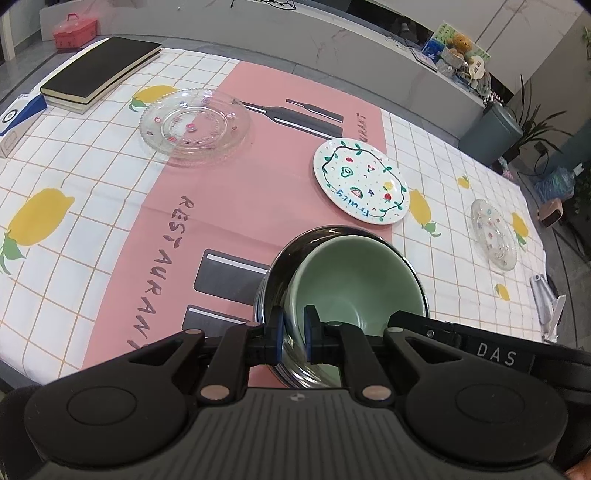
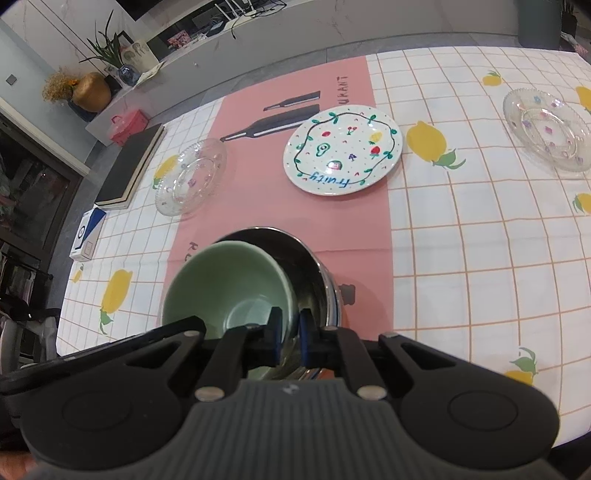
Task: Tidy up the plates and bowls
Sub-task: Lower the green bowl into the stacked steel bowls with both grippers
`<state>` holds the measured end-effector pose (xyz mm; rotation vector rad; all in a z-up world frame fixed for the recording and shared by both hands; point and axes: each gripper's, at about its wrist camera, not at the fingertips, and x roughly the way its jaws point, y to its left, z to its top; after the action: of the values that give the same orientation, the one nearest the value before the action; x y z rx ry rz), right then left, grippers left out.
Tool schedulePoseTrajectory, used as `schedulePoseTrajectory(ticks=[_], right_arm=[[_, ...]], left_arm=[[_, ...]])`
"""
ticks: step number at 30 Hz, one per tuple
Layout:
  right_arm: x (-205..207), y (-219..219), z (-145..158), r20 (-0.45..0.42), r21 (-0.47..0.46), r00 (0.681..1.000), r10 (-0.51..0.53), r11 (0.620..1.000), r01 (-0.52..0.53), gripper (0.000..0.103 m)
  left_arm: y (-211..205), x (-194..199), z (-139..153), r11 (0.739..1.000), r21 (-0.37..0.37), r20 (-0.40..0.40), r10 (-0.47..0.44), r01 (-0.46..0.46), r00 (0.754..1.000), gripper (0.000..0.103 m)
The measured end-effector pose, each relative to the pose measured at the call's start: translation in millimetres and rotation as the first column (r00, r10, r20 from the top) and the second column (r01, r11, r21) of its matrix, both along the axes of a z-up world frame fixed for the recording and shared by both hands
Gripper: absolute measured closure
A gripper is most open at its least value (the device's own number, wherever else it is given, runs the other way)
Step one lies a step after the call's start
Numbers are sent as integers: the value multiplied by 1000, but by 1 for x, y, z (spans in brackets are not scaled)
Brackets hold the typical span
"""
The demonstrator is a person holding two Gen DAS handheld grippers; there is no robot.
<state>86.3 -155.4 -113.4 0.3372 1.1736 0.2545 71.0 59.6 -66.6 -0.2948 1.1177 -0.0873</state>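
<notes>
A pale green bowl (image 1: 354, 280) (image 2: 229, 284) sits tilted inside a larger steel bowl (image 1: 271, 280) (image 2: 314, 258) on the pink strip of the tablecloth. My left gripper (image 1: 294, 332) is shut on the green bowl's left near rim. My right gripper (image 2: 291, 332) is shut on its right near rim, with one finger down in the steel bowl. I cannot tell whether the green bowl touches the steel bowl's bottom. Beyond them lies a white plate painted with fruit (image 1: 362, 181) (image 2: 341, 151).
A large clear glass plate (image 1: 194, 125) (image 2: 192, 177) lies far left and a smaller one (image 1: 493, 232) (image 2: 546, 129) far right. Black books (image 1: 99, 70) (image 2: 129, 166) and a blue-white box (image 1: 18, 110) (image 2: 88, 236) occupy the left corner. A red case (image 1: 74, 31) stands beyond the table.
</notes>
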Motion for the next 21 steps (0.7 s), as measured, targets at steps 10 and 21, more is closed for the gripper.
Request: schedulePoseTrajectory(ticks=[10, 21], right_arm=[[3, 3, -3, 6, -40, 1000, 6, 999, -6, 98], [3, 3, -5, 7, -43, 1000, -1, 999, 2, 98]], left_arm=[[-3, 3, -2, 1000, 23, -12, -15, 15, 1000, 89], [1, 5, 1, 1000, -12, -10, -14, 14, 1000, 88]])
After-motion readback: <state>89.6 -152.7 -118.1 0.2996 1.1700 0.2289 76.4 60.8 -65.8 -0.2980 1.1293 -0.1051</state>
